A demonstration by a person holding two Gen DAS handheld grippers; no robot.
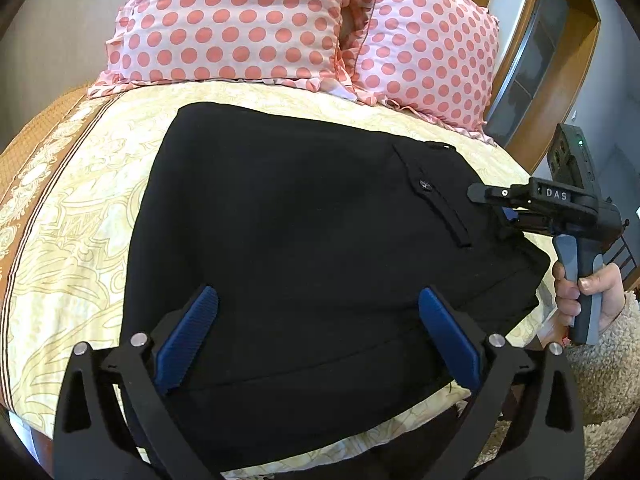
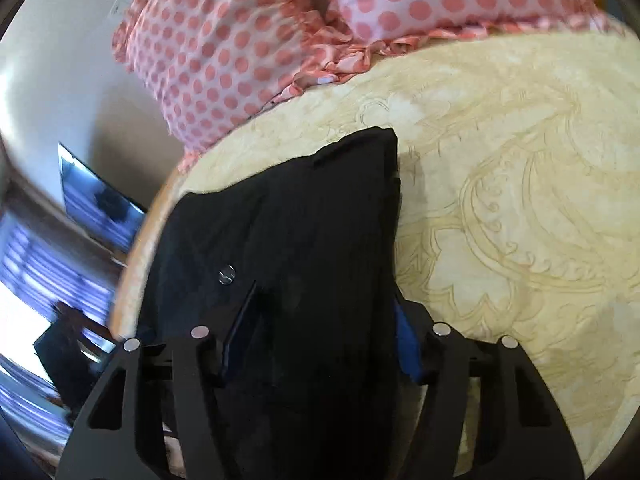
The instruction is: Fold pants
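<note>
Black pants (image 1: 280, 208) lie folded on the cream patterned bedspread (image 1: 80, 200), a buttoned pocket (image 1: 424, 186) facing up. My left gripper (image 1: 318, 294) hangs open just above their near edge, its blue pads (image 1: 188, 336) wide apart with nothing held. My right gripper (image 1: 496, 210), held by a hand (image 1: 600, 292), reaches in at the pants' right edge. In the right wrist view the pants (image 2: 320, 200) run between the jaws of the right gripper (image 2: 324, 296), which stand well apart. One pad (image 2: 240, 320) is over the cloth near the button (image 2: 227, 274); the other sits at the cloth's edge.
Two pink polka-dot pillows (image 1: 232, 20) lean at the head of the bed, also seen in the right wrist view as pillows (image 2: 200, 60). A wooden frame (image 1: 560, 60) stands at the right. Bare bedspread (image 2: 520, 200) lies beside the pants. A fleecy sleeve (image 1: 608, 368) is at the lower right.
</note>
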